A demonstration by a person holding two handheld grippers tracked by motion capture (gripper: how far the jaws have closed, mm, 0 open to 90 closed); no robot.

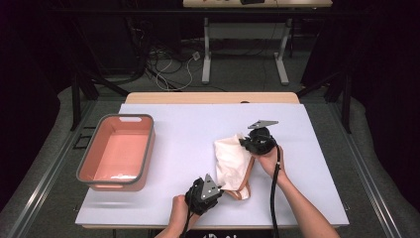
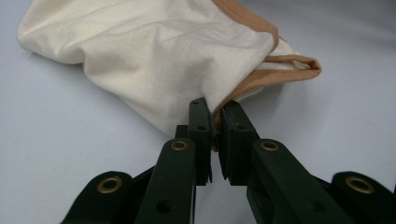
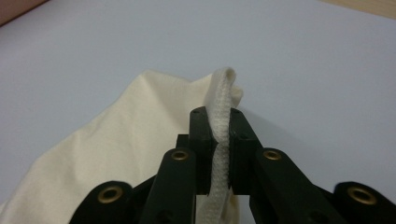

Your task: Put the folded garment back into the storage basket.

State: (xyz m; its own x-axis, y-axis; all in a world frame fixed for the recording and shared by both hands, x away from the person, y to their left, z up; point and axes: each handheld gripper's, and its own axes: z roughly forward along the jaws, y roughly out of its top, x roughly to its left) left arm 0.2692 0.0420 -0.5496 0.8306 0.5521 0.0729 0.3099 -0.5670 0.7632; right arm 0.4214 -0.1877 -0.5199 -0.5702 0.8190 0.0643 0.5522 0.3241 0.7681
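Two tongs grip one cream garment [image 1: 232, 159] lying on the pale worktop [image 1: 183, 163]. Left tongs [image 2: 213, 112] are clamped on its tan-trimmed edge [image 2: 261, 79]; right tongs [image 3: 218, 122] are pinched on a cream fold at the far end. Well off beyond the left tongs sits a pink tub [image 1: 86, 161].

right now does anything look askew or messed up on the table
Nothing stands out. The cream garment lies bunched, as both tools pinch it: the left tool on its tan-trimmed edge, the right tool on a ribbed hem. The pink bin sits upright at the left.
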